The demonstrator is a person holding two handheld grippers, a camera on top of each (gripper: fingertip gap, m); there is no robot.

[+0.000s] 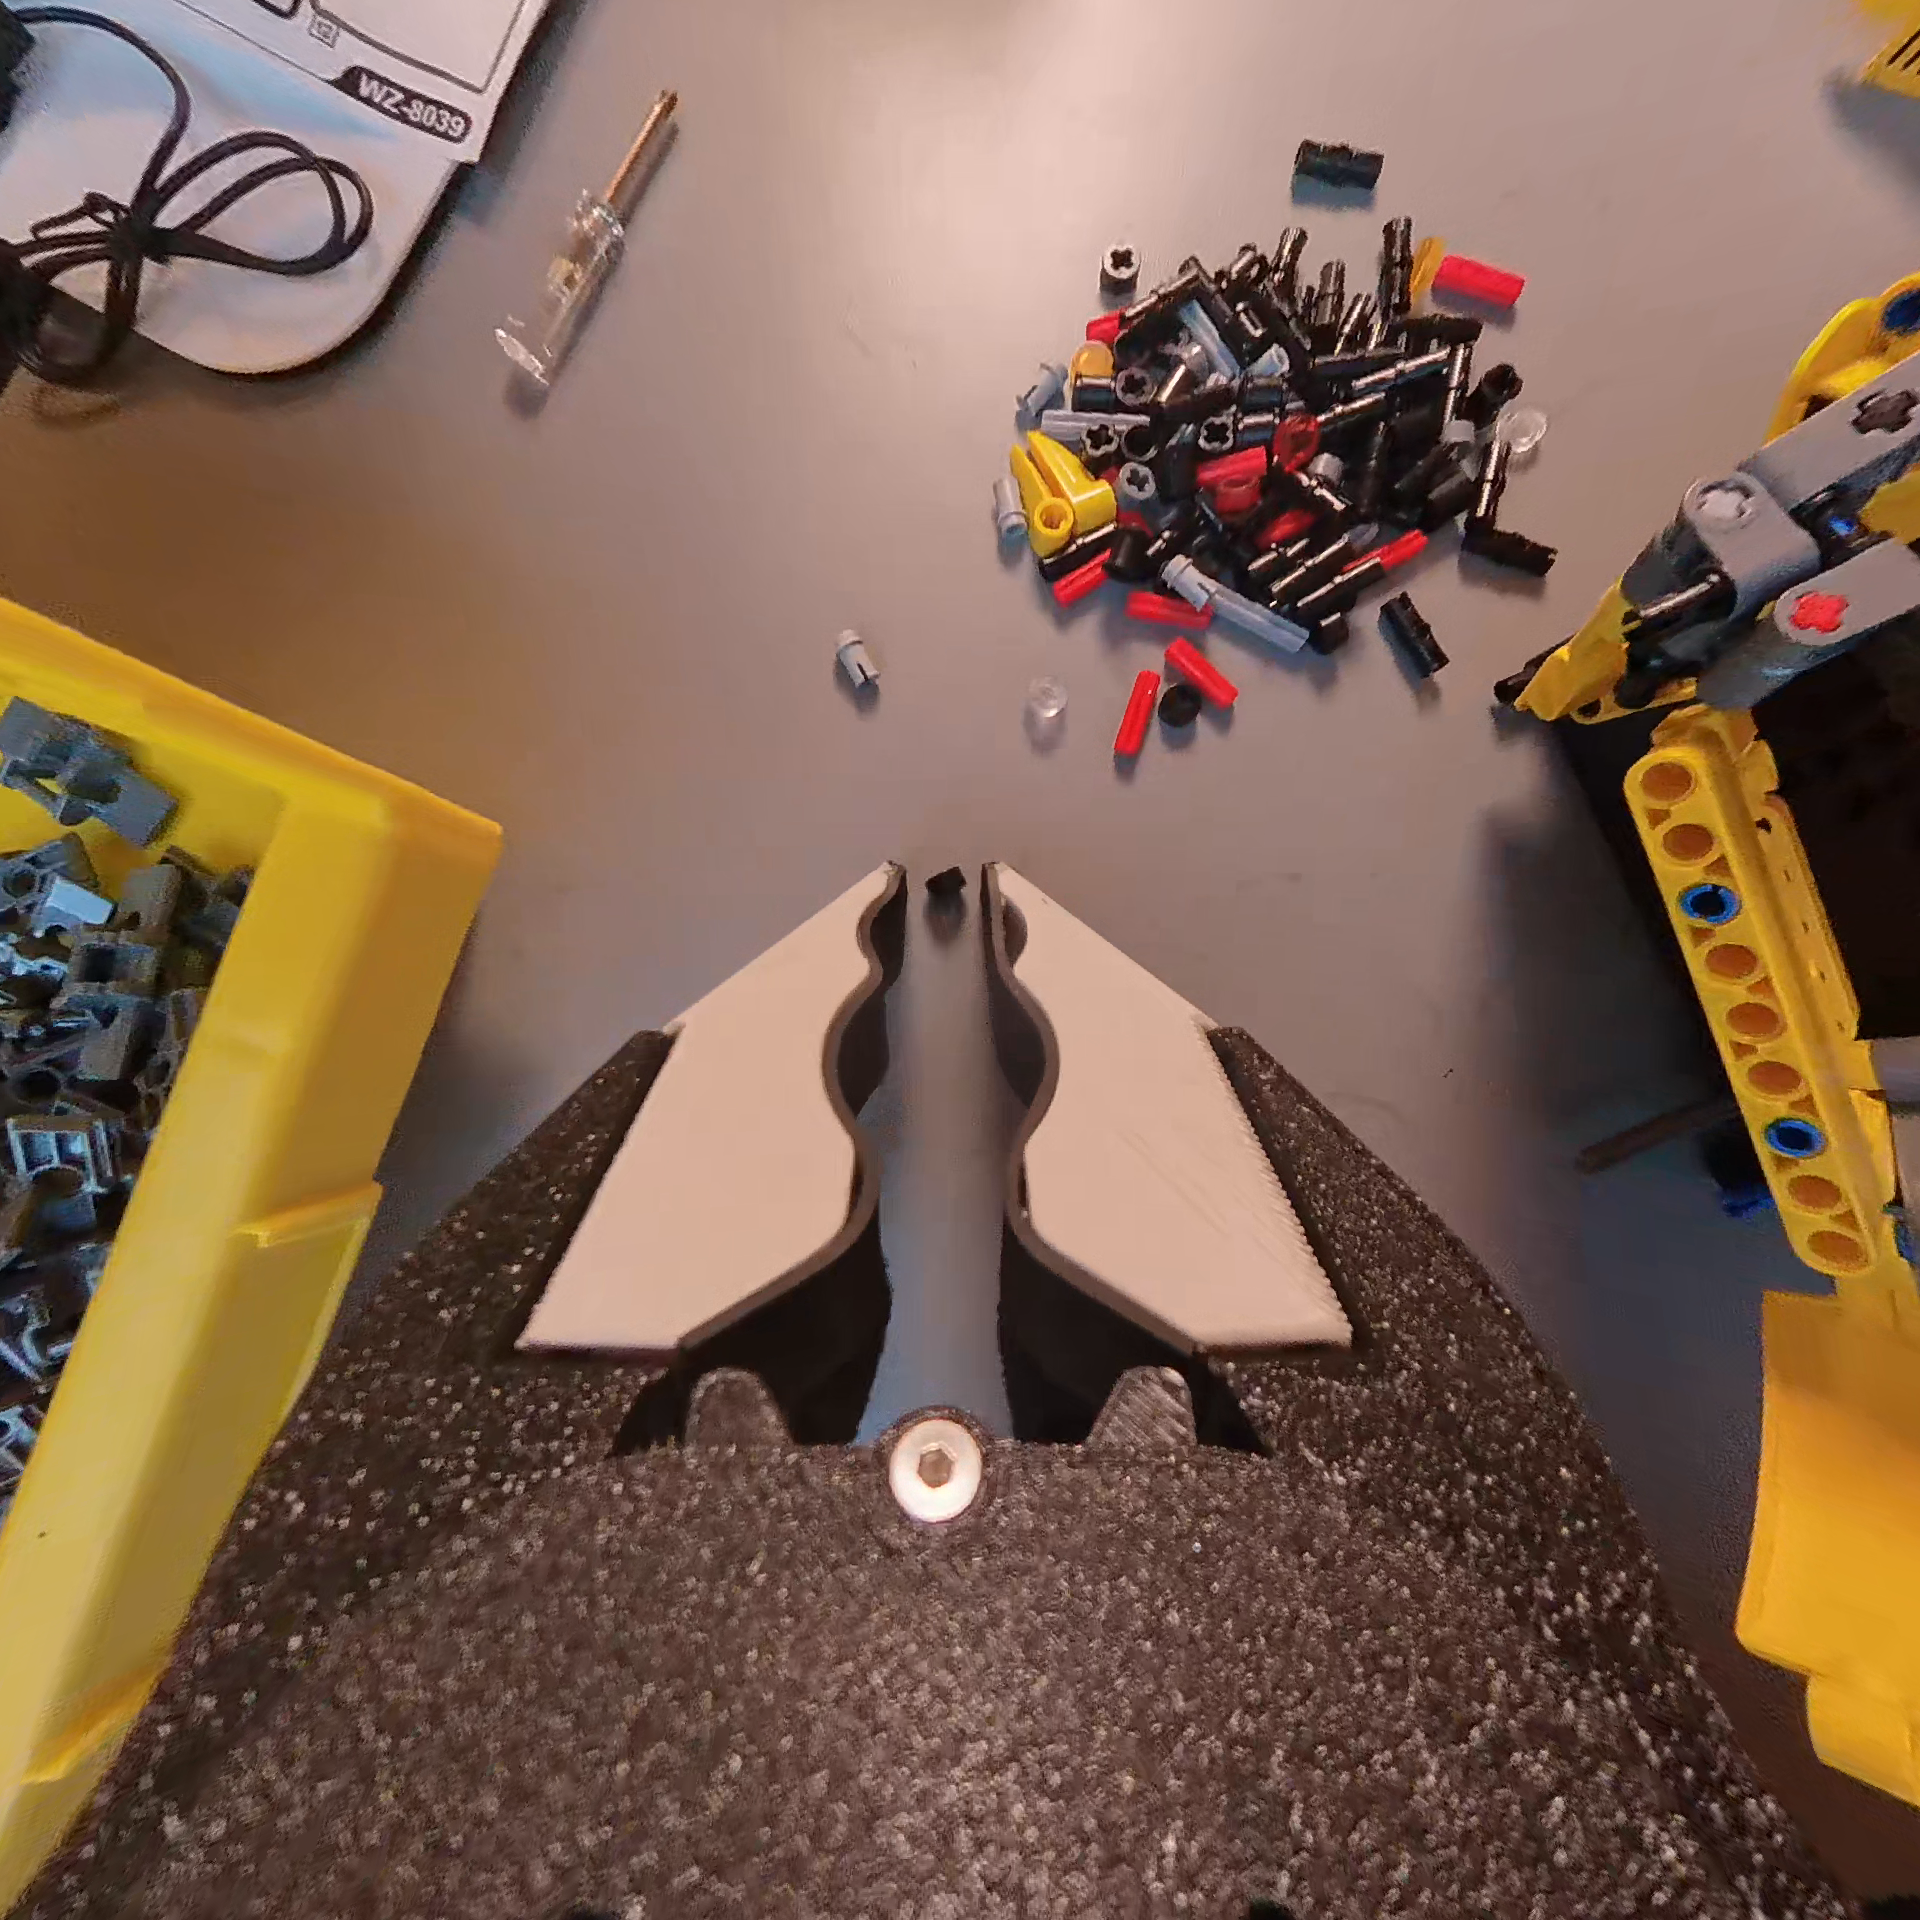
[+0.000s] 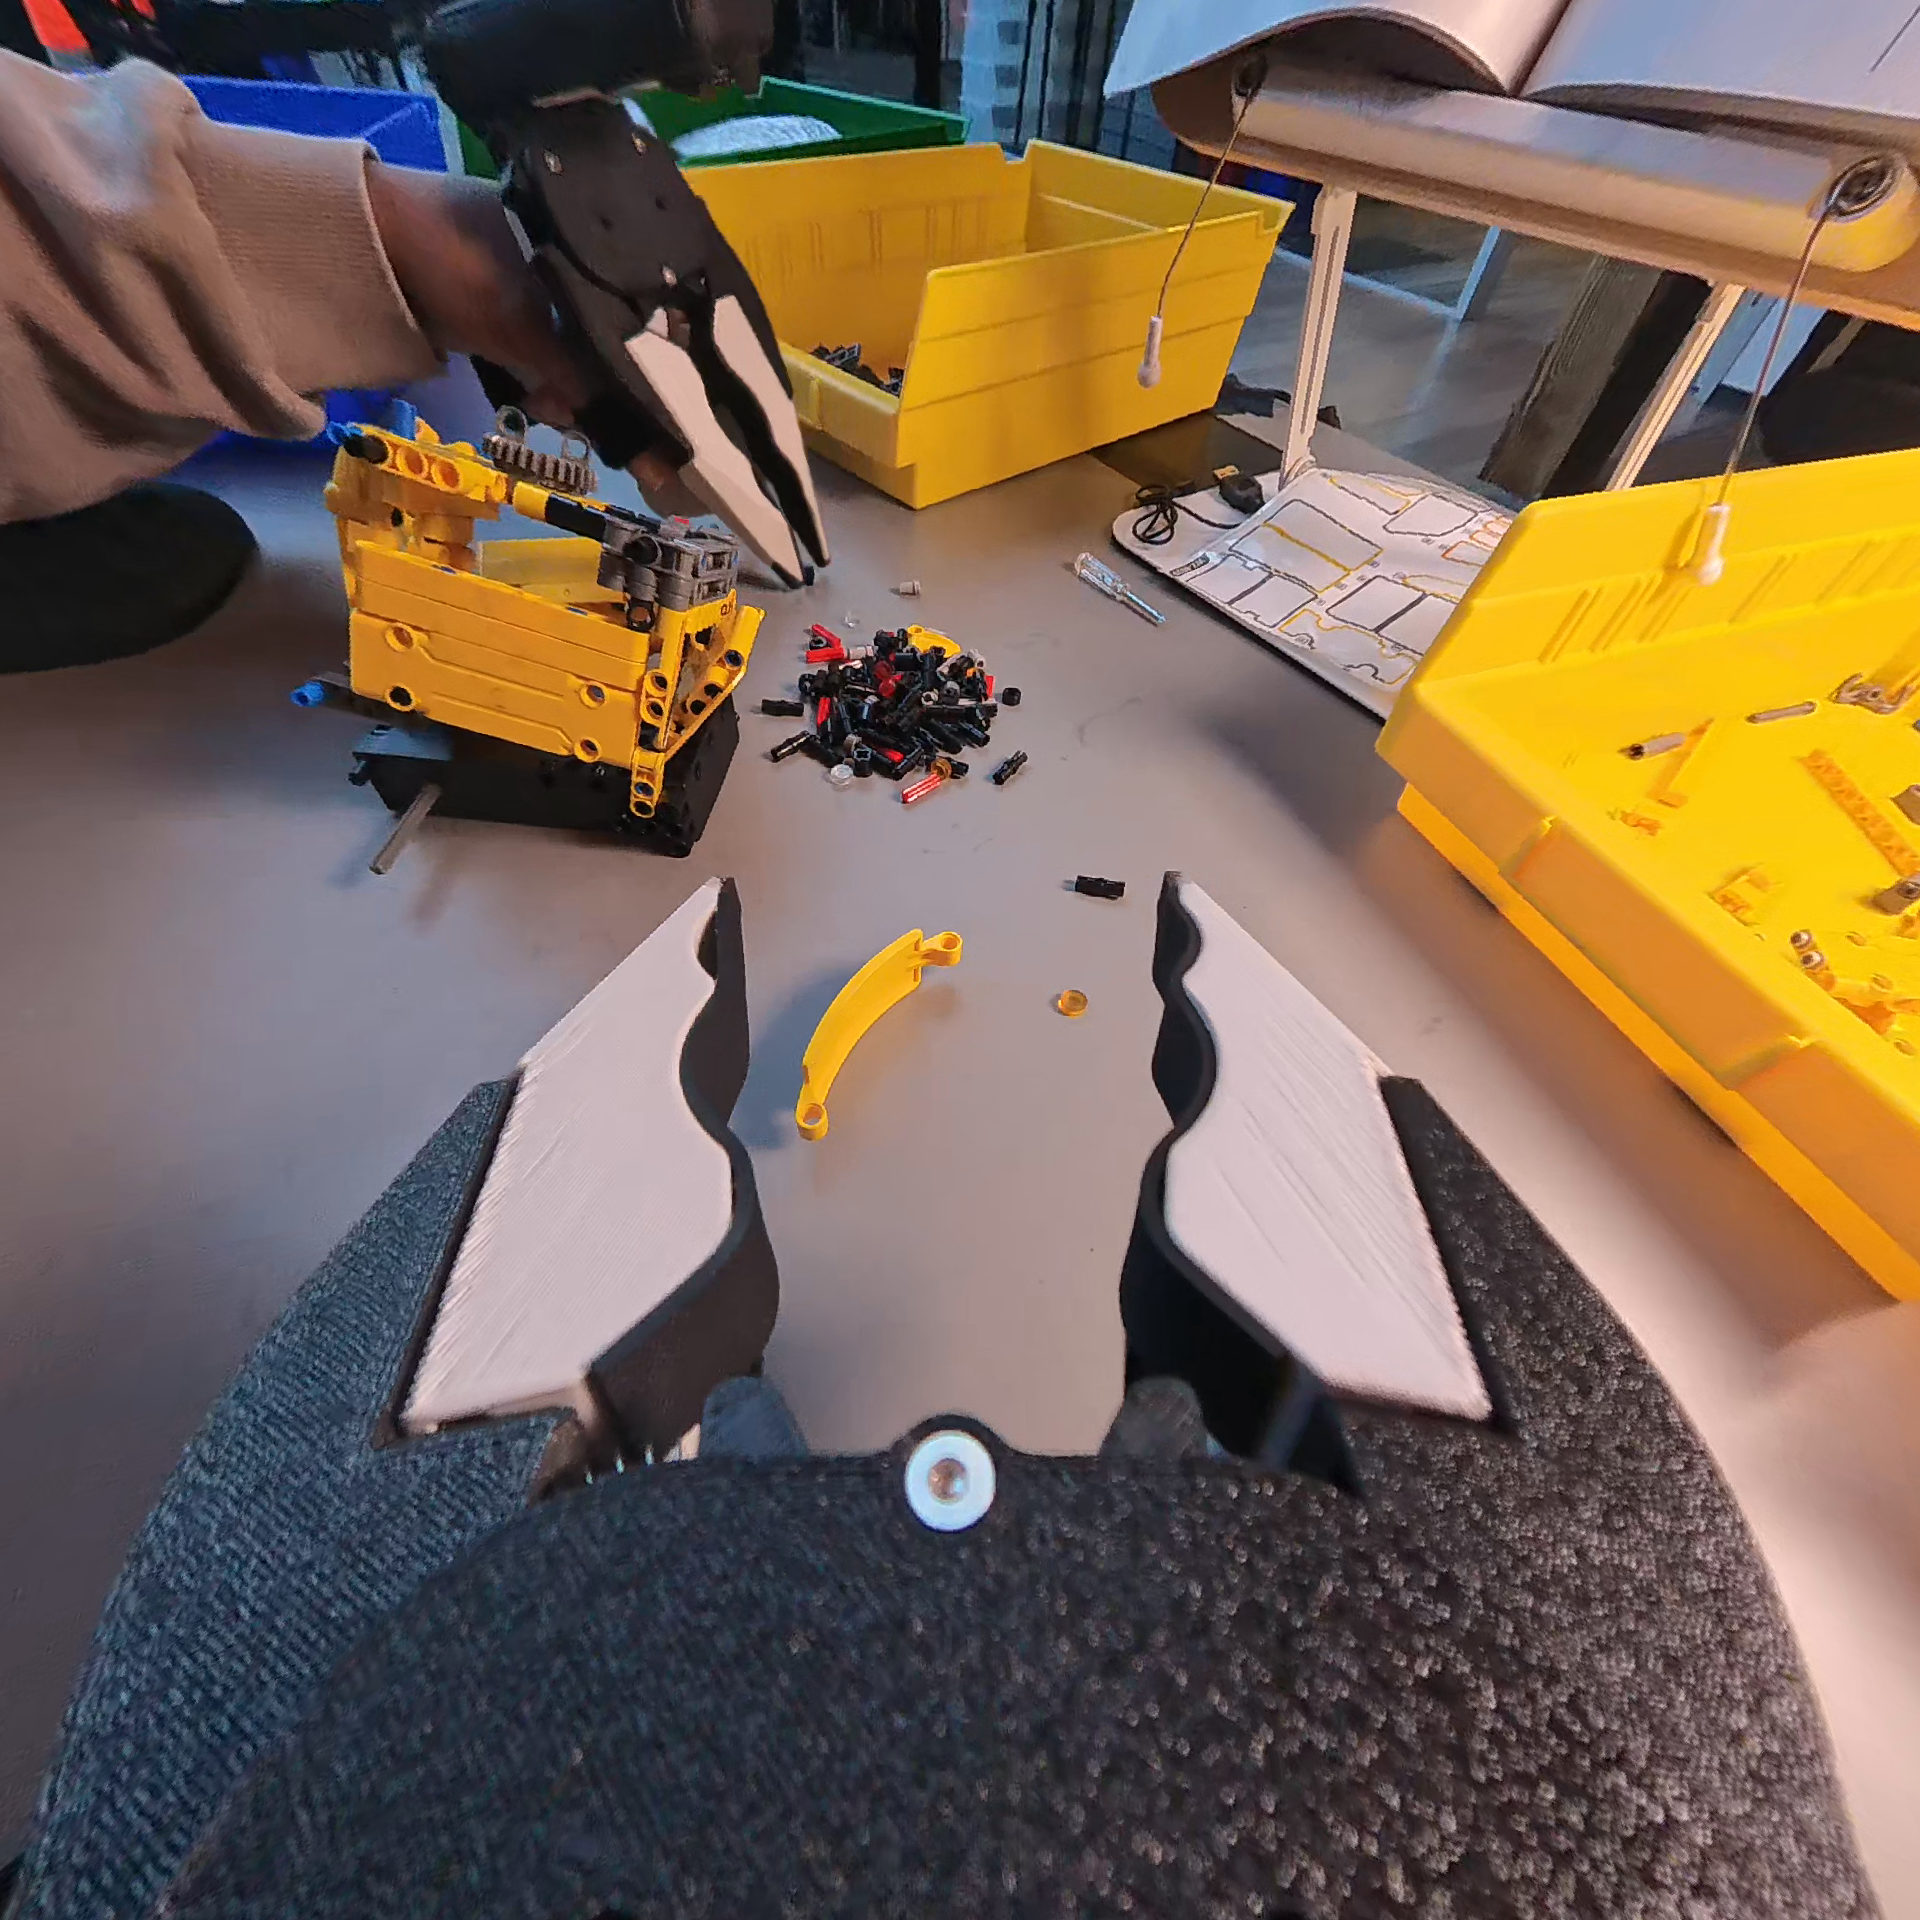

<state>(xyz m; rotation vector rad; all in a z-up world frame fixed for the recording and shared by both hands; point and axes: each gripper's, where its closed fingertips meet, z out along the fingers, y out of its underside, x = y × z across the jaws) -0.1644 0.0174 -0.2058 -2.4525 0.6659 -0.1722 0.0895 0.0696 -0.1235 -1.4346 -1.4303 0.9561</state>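
Two handheld grippers work over a smooth grey table (image 2: 260, 987) strewn with plastic building-toy parts. The left gripper (image 1: 940, 878), its two pale wedge fingers drawn nearly together, clenches a tiny black peg (image 1: 943, 889) at its tips, at centre frame of the left wrist view; from the right wrist view that same gripper (image 2: 802, 569) hangs at upper left, tips just beside a blocky yellow-and-black model (image 2: 520, 665). The right gripper (image 2: 940, 894) stands released, fingers spread wide above one curved yellow beam (image 2: 868, 1023), one small amber round stud (image 2: 1072, 1002) and one lone black pin (image 2: 1099, 886) lying apart on the table.

One heap of small pins (image 1: 1278, 447), mostly glossy black with red, grey and yellow among them, lies at upper right of the left wrist view. One clear-handled screwdriver (image 1: 587, 244) lies at upper left, near a printed sheet (image 1: 416, 94) and a coiled black cable (image 1: 197, 218). Three yellow plastic bins show: one holding grey connectors (image 1: 312, 1039), one at top centre (image 2: 1039, 312), one at right (image 2: 1621, 727).
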